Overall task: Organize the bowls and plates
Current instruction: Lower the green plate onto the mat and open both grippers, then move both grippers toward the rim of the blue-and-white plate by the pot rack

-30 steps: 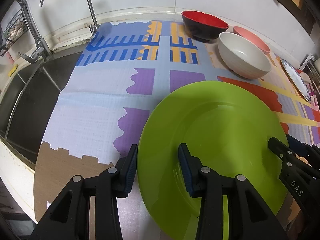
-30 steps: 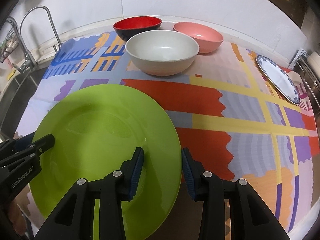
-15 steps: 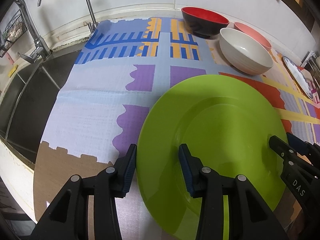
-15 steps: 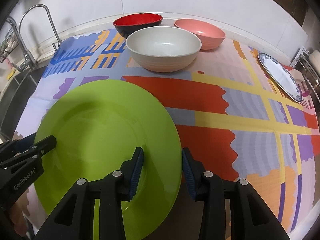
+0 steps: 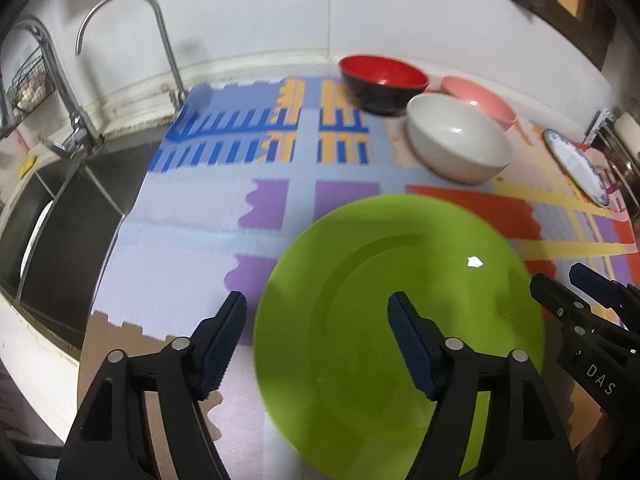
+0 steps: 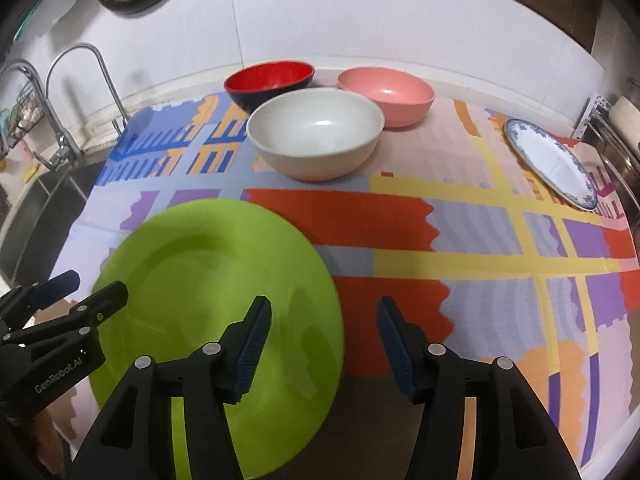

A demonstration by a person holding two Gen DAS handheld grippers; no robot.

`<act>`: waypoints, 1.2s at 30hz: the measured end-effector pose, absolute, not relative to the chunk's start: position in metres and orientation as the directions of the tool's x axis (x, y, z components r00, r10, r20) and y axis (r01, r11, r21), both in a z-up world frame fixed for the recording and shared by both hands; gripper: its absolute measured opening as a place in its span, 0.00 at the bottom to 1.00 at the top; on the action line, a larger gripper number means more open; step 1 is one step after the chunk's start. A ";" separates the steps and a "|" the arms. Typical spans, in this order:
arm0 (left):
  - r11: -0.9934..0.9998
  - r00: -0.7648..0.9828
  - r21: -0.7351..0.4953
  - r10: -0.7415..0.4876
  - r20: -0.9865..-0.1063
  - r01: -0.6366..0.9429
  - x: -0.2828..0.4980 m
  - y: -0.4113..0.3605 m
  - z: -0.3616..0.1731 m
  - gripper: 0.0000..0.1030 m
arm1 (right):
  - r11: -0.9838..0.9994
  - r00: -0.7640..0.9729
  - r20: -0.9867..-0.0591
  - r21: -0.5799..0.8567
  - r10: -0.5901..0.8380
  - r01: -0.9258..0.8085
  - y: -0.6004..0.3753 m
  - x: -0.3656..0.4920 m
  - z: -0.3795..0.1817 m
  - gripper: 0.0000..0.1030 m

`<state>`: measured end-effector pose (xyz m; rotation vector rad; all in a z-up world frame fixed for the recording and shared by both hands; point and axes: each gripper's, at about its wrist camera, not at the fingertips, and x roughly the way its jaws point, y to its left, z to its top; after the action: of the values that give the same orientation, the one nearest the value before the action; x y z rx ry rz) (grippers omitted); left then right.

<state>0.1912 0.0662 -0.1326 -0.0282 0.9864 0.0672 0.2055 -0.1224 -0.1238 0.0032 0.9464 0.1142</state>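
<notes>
Looking down on a bright patterned mat (image 6: 400,220) over the counter, I see the green plate (image 5: 400,300) lying near the front edge, its rim between both spreading jaws, untouched. My left gripper (image 5: 316,340) and right gripper (image 6: 324,340) are opening. Three bowls (image 6: 316,140) sit behind; a sink (image 5: 60,232) lies left, under white wall.

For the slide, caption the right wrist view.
Right gripper opening over the green plate's rim; three bowls and a blue-rimmed plate wait behind.

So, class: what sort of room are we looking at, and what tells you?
Most likely a home kitchen counter: a steel sink with curved taps, and bowls on a patterned mat.
</notes>
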 end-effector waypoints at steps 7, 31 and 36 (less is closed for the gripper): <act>1.000 0.615 -0.003 0.006 -0.789 -0.014 0.194 0.038 -0.107 0.85 | 0.996 0.630 -0.773 0.047 0.080 -0.069 -0.145 0.200 -0.101 0.66; 0.991 0.772 0.048 -0.064 -0.633 0.122 0.216 -0.096 -0.040 1.00 | 0.994 0.754 -0.651 -0.016 -0.090 0.105 -0.284 0.197 -0.043 0.83; 0.988 0.800 0.054 -0.085 -0.593 0.145 0.227 -0.126 -0.024 1.00 | 0.992 0.770 -0.630 -0.002 -0.101 0.128 -0.312 0.202 -0.033 0.83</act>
<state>0.2269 -0.1264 -0.0242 0.0984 0.6310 -0.1235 0.2021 -0.3119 -0.0334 0.0415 0.6812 -0.1244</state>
